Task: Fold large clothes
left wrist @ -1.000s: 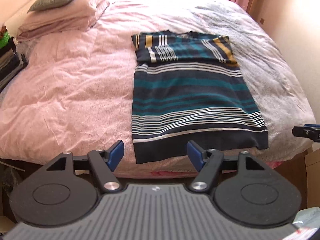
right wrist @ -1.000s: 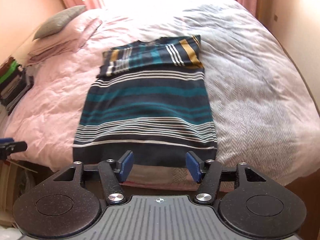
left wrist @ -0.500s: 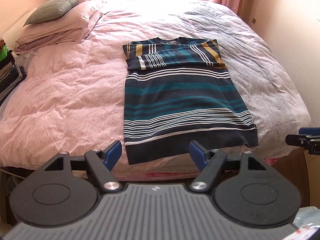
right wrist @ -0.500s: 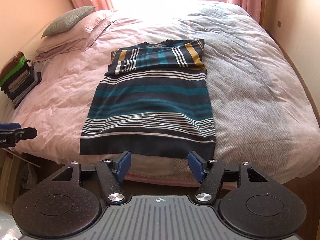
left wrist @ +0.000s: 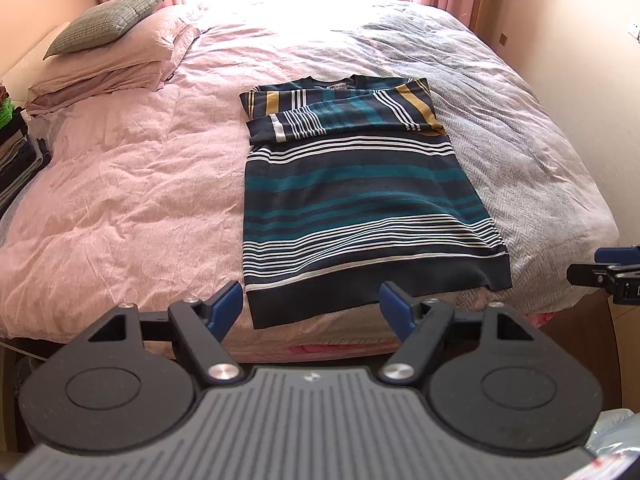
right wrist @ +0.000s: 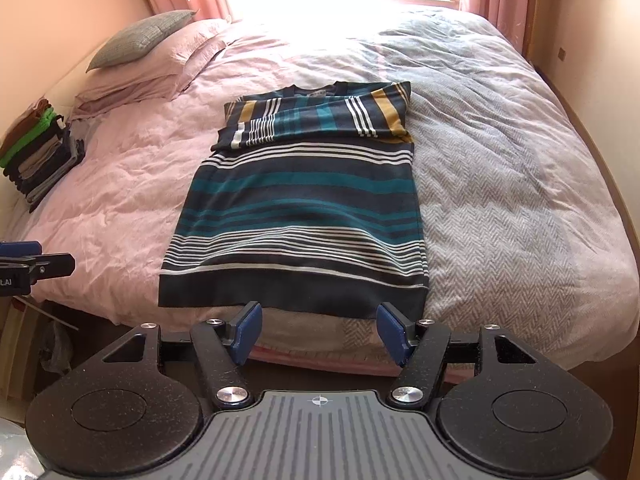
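Left wrist view shows the navy, teal and white striped knit sweater (left wrist: 356, 200) lying flat at twelve o'clock on the pink and grey quilted bed (left wrist: 120, 200), sleeves folded across its chest. The left gripper (left wrist: 310, 306) and right gripper (right wrist: 318, 330) hang short of the hem, jaws apart and empty. To fold well, pinch both hem corners evenly and carry them level toward the collar.

knitted striped sweater (left wrist: 360, 200) on a crumpled pink cotton duvet (left wrist: 120, 200), beside a grey herringbone-weave blanket (right wrist: 500, 200).
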A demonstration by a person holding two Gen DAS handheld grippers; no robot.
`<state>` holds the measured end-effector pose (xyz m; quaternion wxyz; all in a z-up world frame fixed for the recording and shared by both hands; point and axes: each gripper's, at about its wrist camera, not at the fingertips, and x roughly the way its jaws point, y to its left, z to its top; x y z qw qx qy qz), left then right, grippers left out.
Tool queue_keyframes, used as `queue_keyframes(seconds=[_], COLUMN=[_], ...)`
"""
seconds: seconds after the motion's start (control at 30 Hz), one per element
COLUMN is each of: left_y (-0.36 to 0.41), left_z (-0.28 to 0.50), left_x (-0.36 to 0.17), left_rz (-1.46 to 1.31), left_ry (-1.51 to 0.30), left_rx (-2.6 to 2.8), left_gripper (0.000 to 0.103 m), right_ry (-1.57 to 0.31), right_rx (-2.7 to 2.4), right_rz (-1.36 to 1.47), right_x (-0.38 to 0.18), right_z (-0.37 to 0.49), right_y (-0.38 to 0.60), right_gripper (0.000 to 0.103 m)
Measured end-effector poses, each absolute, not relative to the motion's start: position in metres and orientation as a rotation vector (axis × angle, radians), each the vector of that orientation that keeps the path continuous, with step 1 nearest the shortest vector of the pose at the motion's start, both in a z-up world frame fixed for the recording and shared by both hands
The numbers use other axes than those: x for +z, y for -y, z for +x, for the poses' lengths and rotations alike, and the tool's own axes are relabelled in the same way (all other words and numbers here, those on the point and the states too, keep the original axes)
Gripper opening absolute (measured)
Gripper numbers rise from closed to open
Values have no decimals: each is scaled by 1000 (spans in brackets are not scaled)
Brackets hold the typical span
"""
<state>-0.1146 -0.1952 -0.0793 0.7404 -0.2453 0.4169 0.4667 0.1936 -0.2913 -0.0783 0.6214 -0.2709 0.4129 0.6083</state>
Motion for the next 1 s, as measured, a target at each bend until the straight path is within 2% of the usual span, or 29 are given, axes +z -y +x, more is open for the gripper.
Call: queue_keyframes(seconds=[0.6,0.8,1.0], left_y=[172,145,109], left_z=[-116,-126,-152], left_x=[-114,-148,-208], left_rz=[-567,-669,-816], left_ry=[-993,-926,-853], left_rx=[998,977,990], left_gripper=[72,72,71], right_ry=[-975,-1005,-1061], right_rx=[1356,1344,1355], right_rz=[-630,-582,-566], right_x=[-108,-143,-194], right_z=[199,236,279], right_y=[279,262,241], right_gripper=[61,61,61])
